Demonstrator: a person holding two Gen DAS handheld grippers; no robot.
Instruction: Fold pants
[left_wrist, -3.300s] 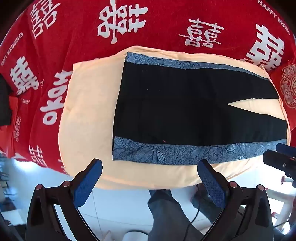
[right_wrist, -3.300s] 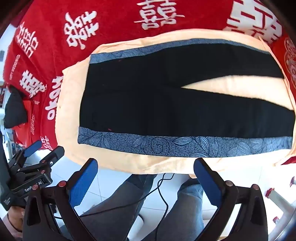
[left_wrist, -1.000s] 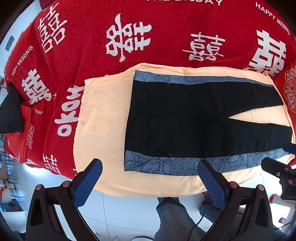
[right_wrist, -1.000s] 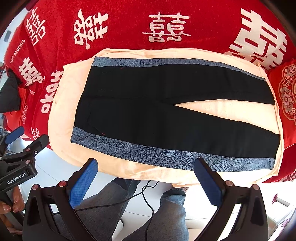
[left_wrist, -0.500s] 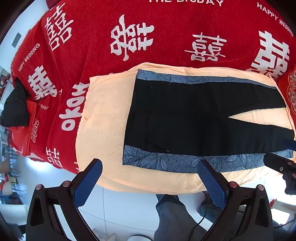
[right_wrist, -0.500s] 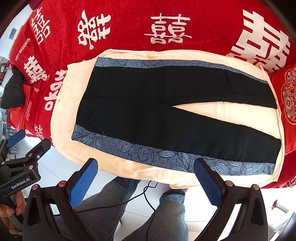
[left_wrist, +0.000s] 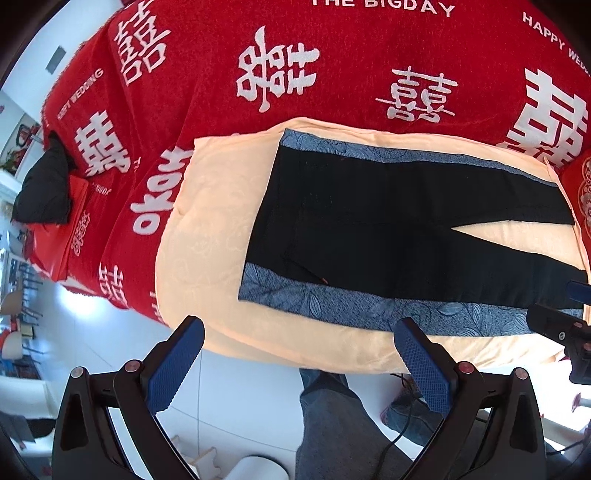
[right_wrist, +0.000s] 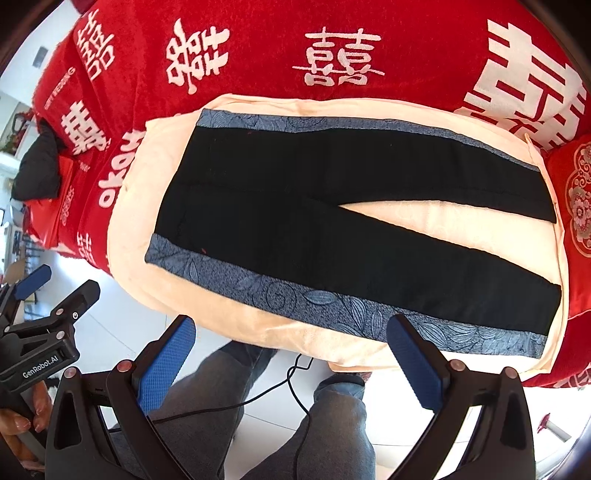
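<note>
Black pants (left_wrist: 388, 229) (right_wrist: 314, 225) with blue leaf-patterned side stripes lie flat on a peach quilt (left_wrist: 210, 229) (right_wrist: 140, 221). The waist points left and the two legs spread apart toward the right. My left gripper (left_wrist: 299, 354) hovers open above the quilt's near edge, below the waist end, holding nothing. My right gripper (right_wrist: 291, 347) is open too, held off the near edge below the near leg's striped side. Each gripper shows at the edge of the other's view.
A red blanket (left_wrist: 332, 66) with white characters covers the bed beneath the quilt. A dark bundle (left_wrist: 44, 188) lies at its far left. The person's legs in grey jeans (right_wrist: 229, 398) and a black cable (right_wrist: 295, 376) stand on white floor tiles near the bed edge.
Both grippers have drawn back and up from the bed, so the pants look smaller and farther. Both stay open. The pants have not moved.
</note>
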